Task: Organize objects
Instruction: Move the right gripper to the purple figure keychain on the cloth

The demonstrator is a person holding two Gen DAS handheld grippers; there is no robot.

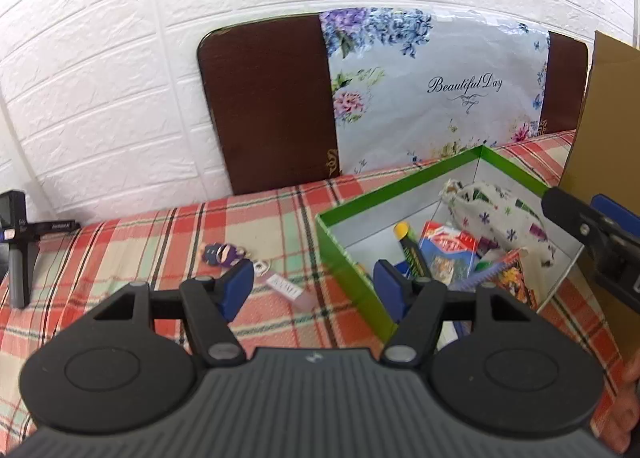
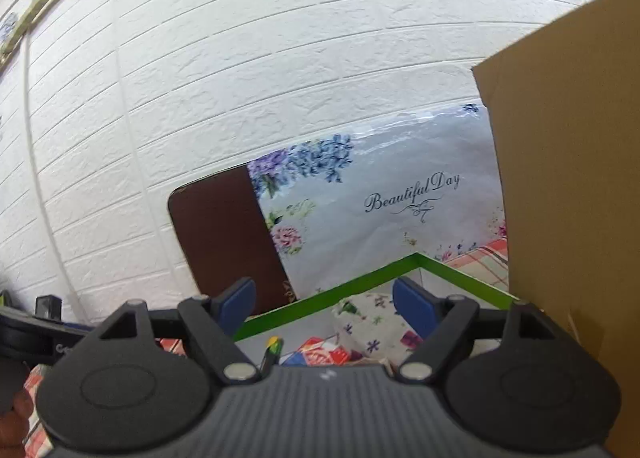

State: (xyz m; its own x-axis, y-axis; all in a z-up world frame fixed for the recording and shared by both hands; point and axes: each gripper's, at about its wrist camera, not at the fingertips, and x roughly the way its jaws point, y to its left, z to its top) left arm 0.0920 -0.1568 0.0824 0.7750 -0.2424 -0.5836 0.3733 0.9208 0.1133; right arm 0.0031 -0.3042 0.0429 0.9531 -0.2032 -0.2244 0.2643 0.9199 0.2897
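Note:
A green box (image 1: 352, 278) with white inner walls sits on the plaid cloth. Inside lie a floral cloth pouch (image 1: 496, 209), a card pack (image 1: 448, 250), a yellow-capped marker (image 1: 408, 246) and a colourful booklet (image 1: 516, 278). A purple figure keychain (image 1: 222, 254) and a pink tag (image 1: 292, 290) lie on the cloth left of the box. My left gripper (image 1: 314, 290) is open and empty, above the box's near left wall. My right gripper (image 2: 326, 306) is open and empty above the box (image 2: 360, 278), over the pouch (image 2: 368, 318); it also shows in the left wrist view (image 1: 580, 230).
A brown board with a floral "Beautiful Day" sheet (image 1: 400, 97) leans on the white brick wall. A cardboard panel (image 1: 604, 117) stands right of the box, close to my right gripper (image 2: 568, 177). A black device on a stand (image 1: 16, 238) is at far left.

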